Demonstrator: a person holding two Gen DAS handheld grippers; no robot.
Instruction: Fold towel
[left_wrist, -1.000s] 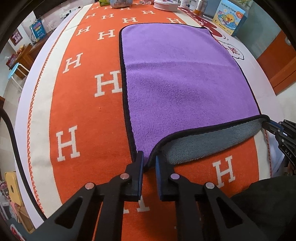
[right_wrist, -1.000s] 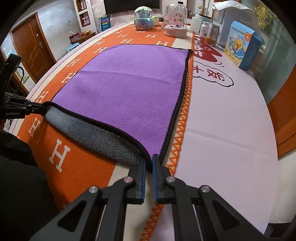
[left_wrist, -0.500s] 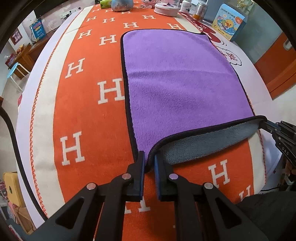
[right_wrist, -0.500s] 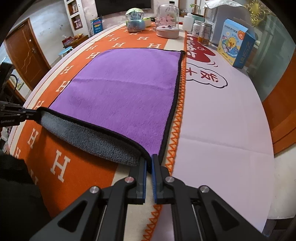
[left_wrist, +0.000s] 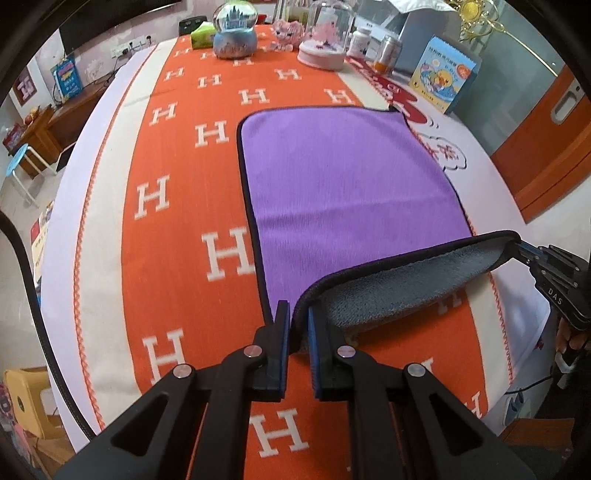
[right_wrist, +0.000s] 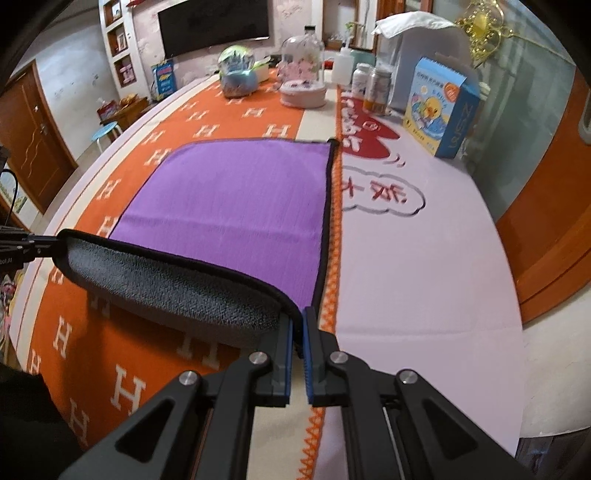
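Note:
A purple towel (left_wrist: 343, 177) with a grey underside and black edging lies on the orange H-pattern tablecloth; it also shows in the right wrist view (right_wrist: 236, 199). My left gripper (left_wrist: 298, 314) is shut on the towel's near left corner. My right gripper (right_wrist: 298, 325) is shut on the near right corner and shows at the right edge of the left wrist view (left_wrist: 524, 251). The near edge is lifted off the table between both grippers, with the grey underside (right_wrist: 166, 284) facing me. The far edge lies flat.
At the table's far end stand a snow globe (left_wrist: 235, 33), a pink domed music box (left_wrist: 325, 44), jars (right_wrist: 376, 88) and a blue duck box (left_wrist: 447, 77). White cloth with red print (right_wrist: 388, 192) lies right of the towel. A blue stool (right_wrist: 105, 133) stands beyond the left edge.
Both grippers have raised the towel's near edge higher and carried it forward toward the far edge. More of the grey underside shows, and the far-end objects have come into view.

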